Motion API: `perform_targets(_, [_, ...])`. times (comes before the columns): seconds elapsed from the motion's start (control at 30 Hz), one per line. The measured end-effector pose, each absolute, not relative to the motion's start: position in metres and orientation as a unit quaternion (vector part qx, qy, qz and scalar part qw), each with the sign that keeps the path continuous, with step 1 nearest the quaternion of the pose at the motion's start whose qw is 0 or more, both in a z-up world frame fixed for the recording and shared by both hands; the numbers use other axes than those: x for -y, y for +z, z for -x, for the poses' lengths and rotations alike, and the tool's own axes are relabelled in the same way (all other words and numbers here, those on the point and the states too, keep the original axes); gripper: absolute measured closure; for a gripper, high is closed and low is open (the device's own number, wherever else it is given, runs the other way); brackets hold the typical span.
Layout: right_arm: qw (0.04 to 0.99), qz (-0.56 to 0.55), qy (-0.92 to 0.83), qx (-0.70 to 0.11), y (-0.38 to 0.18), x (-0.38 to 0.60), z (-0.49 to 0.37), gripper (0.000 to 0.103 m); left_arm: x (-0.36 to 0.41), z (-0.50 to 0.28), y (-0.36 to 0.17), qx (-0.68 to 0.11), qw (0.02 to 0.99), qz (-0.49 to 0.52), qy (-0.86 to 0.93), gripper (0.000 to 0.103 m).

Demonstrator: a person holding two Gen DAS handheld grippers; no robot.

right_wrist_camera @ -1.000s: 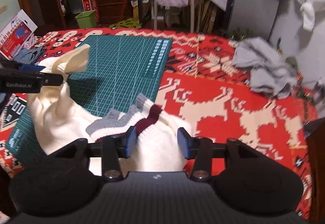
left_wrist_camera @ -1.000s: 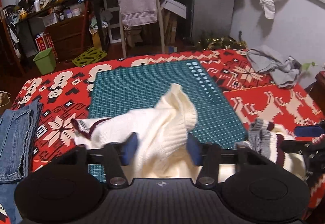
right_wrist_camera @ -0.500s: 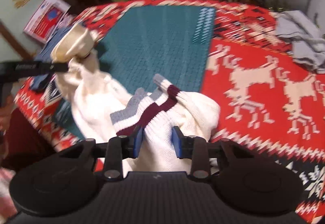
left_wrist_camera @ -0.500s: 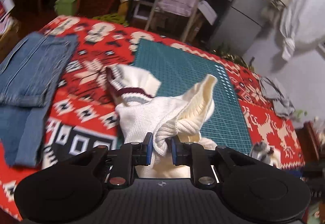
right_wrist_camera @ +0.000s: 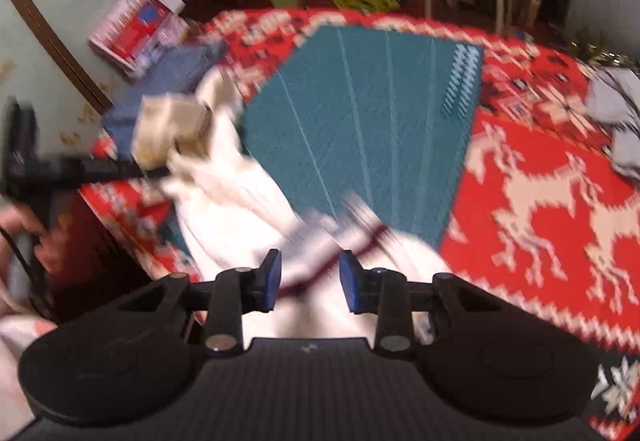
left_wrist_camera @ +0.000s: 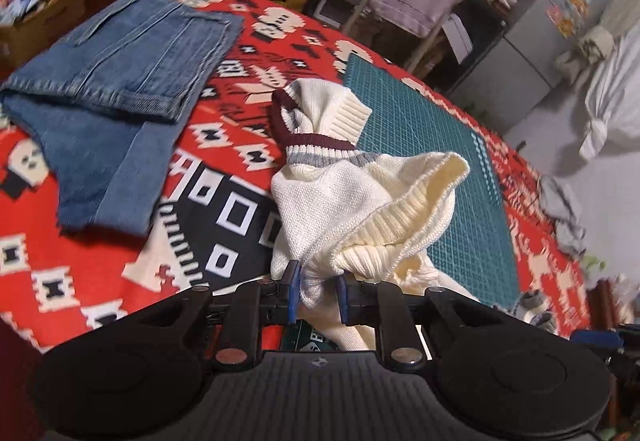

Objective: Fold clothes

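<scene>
My left gripper (left_wrist_camera: pixel 317 295) is clamped on a bunch of the cream knitted sweater (left_wrist_camera: pixel 340 201), which hangs crumpled just ahead of its fingers and above the worktop (left_wrist_camera: pixel 224 209), I judge so that the bundle can be lifted and shaken out before it is laid flat. My right gripper (right_wrist_camera: pixel 310 281) has its blue pads (right_wrist_camera: pixel 273 279) set apart with the sweater's striped trim lying between them; the picture is blurred, so I cannot tell whether they are pinching it. The knit is thick and ribbed at the hem, with maroon and grey bands at the edging. Ahead and to the right of my left gripper lies the green cutting mat (left_wrist_camera: pixel 460 169); to its left, folded jeans (left_wrist_camera: pixel 120 81) are out of the way.
</scene>
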State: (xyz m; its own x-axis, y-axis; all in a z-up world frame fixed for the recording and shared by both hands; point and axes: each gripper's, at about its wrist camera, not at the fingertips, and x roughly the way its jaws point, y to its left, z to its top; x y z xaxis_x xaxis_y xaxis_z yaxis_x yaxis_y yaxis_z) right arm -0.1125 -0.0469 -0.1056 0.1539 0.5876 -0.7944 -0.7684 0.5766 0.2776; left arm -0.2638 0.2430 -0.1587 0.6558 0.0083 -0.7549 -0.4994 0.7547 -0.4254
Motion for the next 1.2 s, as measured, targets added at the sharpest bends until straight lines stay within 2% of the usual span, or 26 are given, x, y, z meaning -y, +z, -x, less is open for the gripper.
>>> perform_targets(0.27, [0.742,0.130,0.494,-0.434,-0.130,-0.040,0.099,0.067,-0.252,0.276,-0.163,-0.371,0.846,0.356,0.143,0.085])
perform_targets(0.57, [0.713,0.152,0.523,-0.442,-0.181,-0.113,0.095,0.067,-0.259,0.285,-0.168,-0.364,0.838,0.383,0.137,0.084])
perform_targets(0.63, [0.706,0.159,0.526,-0.446,-0.188,-0.121,0.097,0.075,-0.260,0.285,-0.170,-0.365,0.837,0.384,0.137,0.084])
perform_targets(0.67, [0.705,0.168,0.524,-0.448,-0.192,-0.125,0.099,0.095,-0.260,0.285,-0.170,-0.366,0.837,0.384,0.136,0.084])
perform_targets(1.0, [0.756,0.108,0.473,-0.439,-0.168,-0.090,0.087,0.098,-0.257,0.272,-0.157,-0.345,0.857,0.367,0.108,0.087])
perform_targets(1.2, [0.808,0.072,0.409,-0.419,-0.143,-0.044,0.061,0.099,-0.251,0.235,-0.139,-0.321,0.878,0.350,0.066,0.091])
